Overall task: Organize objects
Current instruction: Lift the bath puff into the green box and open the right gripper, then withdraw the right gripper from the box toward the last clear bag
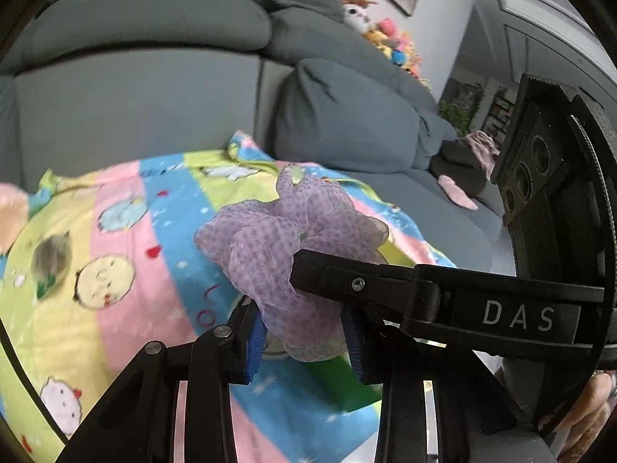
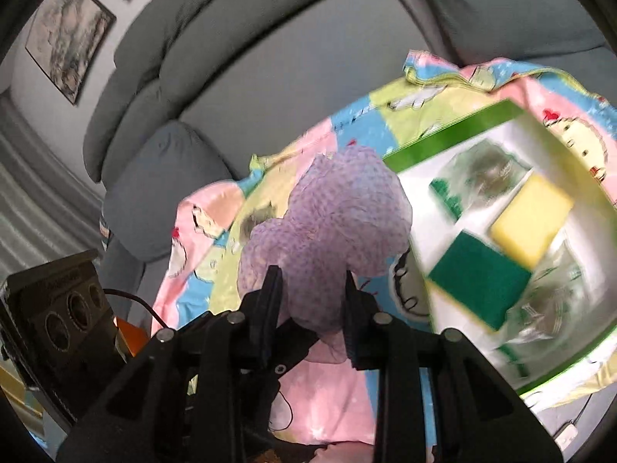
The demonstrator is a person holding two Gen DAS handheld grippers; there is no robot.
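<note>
A grey sofa fills the background, and a pastel cartoon blanket point(image 1: 127, 223) is spread over its seat. Nearest, at the bottom centre of both views, each gripper is clamped on the same lilac mesh scrunchie: the left gripper point(image 1: 304, 341) pinches its lower fold between blue pads, and the right gripper point(image 2: 313, 322) holds it between black fingers. The scrunchie point(image 2: 339, 227) hangs above the blanket, so it seems freshly picked up and not yet put anywhere. Just beyond it, at the right of the right wrist view, a green-rimmed white tray point(image 2: 455, 131) already holds yellow-and-green sponges point(image 2: 528, 223) and what look like clear packets; that sorting looks partly done, with the scrunchie left to place. Farther off, soft toys point(image 1: 389, 34) sit at the sofa's upper right end. The only clear writing is "DAS" point(image 1: 518, 314) on the right gripper's arm, at the lower right of the left wrist view; "Lo" shows on the blanket
</note>
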